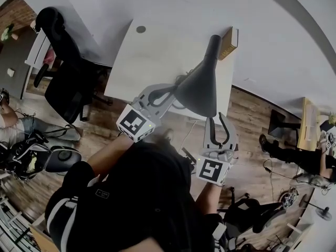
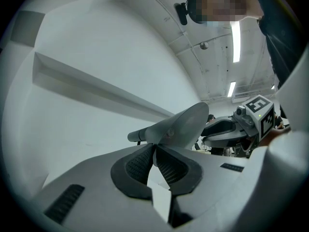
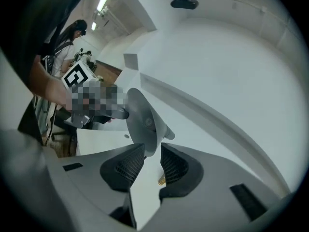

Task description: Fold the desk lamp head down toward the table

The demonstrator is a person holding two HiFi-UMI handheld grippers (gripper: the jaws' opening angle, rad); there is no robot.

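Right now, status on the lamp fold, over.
Left gripper shut on lamp shade rim. Right gripper open, rim between jaws. Shade not down yet. Brown box behind, apart.

lamp head [image 1: 202, 88]: matt, perhaps metal | table [image 1: 152, 51]: smooth | floor [image 1: 252, 114]: wood | claw pads [image 2: 138, 166]: ribbed, matt

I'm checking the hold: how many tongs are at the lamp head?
2. The left tongs clamp the lamp head's rim; the right tongs stand open around its rim.
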